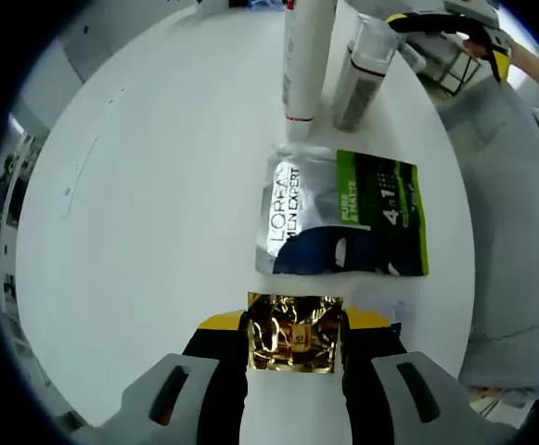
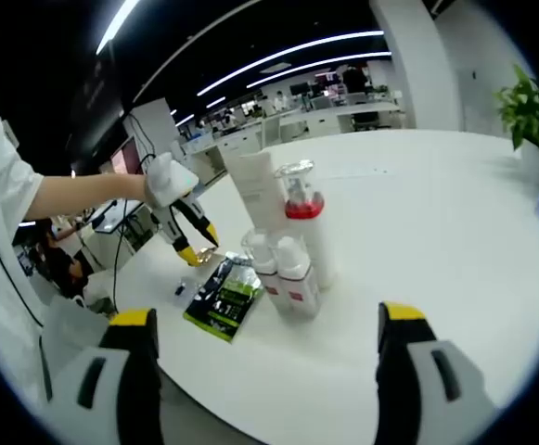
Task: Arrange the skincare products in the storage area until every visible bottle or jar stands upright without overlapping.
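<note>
Left gripper view: gold sachet point(image 1: 295, 334) inside left gripper point(image 1: 295, 357).

From my remote station, the left gripper view reads bright and even, the white table point(image 1: 158, 232) nearly washed out, with glare flaring off the gold foil sachet point(image 1: 294, 334) and the silver face of the sachet pack point(image 1: 343, 215). In the right gripper view, long ceiling light strips point(image 2: 288, 51) burn against a dark ceiling and curve under the fisheye, while the bottles point(image 2: 292, 250) cast only soft, faint shadows. I see straight lines bend toward both edges, and the far office desks point(image 2: 325, 111) go soft and small.
</note>
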Demonstrator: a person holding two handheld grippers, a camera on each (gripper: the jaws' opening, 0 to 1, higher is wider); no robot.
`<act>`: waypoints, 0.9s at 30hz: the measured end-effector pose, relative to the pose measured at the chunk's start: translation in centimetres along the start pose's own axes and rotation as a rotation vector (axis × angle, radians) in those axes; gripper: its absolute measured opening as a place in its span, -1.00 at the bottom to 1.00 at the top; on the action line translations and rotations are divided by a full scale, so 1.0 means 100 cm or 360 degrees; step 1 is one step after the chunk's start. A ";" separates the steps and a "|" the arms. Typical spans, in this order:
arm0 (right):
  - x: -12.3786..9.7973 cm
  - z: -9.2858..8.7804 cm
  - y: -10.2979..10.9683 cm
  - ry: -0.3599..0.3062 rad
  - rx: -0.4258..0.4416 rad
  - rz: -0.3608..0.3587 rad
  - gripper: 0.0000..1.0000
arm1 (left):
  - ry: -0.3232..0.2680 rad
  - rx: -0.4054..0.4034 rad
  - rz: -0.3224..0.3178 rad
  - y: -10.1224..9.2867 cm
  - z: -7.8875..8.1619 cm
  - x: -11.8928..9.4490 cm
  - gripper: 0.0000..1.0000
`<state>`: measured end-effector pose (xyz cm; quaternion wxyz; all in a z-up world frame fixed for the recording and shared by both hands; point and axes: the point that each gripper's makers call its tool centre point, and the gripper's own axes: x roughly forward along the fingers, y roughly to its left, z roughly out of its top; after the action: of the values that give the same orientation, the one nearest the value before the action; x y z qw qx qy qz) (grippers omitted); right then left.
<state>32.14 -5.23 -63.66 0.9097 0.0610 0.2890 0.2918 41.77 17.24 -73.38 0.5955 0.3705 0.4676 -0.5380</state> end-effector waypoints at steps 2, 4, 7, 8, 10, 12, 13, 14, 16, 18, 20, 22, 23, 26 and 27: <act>0.001 0.000 0.000 0.0001 0.0001 0.0001 0.97 | -0.0004 0.0003 -0.0013 -0.004 0.000 0.002 -0.28; 0.001 0.000 0.001 0.0002 -0.0003 0.0003 0.97 | 0.0001 0.0012 -0.0018 -0.005 0.000 0.004 -0.28; 0.002 0.001 0.002 0.0002 -0.0001 0.0005 0.97 | -0.0004 0.0004 -0.0003 -0.004 0.001 0.006 -0.28; 0.003 0.001 0.002 0.0004 -0.0002 0.0006 0.97 | -0.0008 -0.0001 0.0001 -0.003 0.002 0.006 -0.28; 0.003 0.000 0.002 0.0008 -0.0003 0.0008 0.97 | -0.0011 -0.0003 0.0004 -0.003 0.002 0.007 -0.28; 0.003 -0.001 0.002 0.0010 -0.0001 0.0006 0.97 | -0.0009 0.0001 0.0005 -0.004 0.002 0.008 -0.28; 0.002 -0.001 0.002 0.0010 0.0000 0.0006 0.97 | -0.0006 0.0003 0.0007 -0.004 0.002 0.009 -0.28; 0.002 -0.002 0.001 0.0011 0.0004 0.0005 0.97 | -0.0005 0.0003 0.0011 -0.004 0.002 0.010 -0.28; 0.002 -0.003 0.001 0.0012 0.0004 0.0003 0.97 | -0.0002 0.0008 0.0015 -0.004 0.001 0.011 -0.28; 0.001 -0.002 0.000 0.0011 0.0005 0.0002 0.97 | 0.0003 0.0009 0.0025 -0.003 0.001 0.011 -0.28; 0.001 -0.001 0.000 0.0005 0.0005 0.0001 0.97 | 0.0007 0.0005 0.0031 -0.002 0.000 0.012 -0.28; 0.001 -0.001 0.001 0.0004 0.0004 0.0003 0.97 | 0.0018 0.0011 0.0033 -0.003 -0.002 0.014 -0.28; 0.001 -0.001 0.001 0.0005 0.0003 0.0004 0.97 | 0.0025 0.0017 0.0034 -0.003 -0.002 0.015 -0.28; 0.001 -0.001 0.003 0.0004 0.0001 0.0007 0.97 | 0.0030 0.0024 0.0048 -0.004 -0.002 0.016 -0.28; 0.001 -0.002 0.003 0.0004 0.0002 0.0008 0.97 | 0.0028 0.0010 0.0053 -0.003 -0.002 0.016 -0.28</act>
<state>31.95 -4.96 -63.76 0.9086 0.0619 0.2902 0.2938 41.37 16.93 -74.90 0.5990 0.3848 0.4649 -0.5262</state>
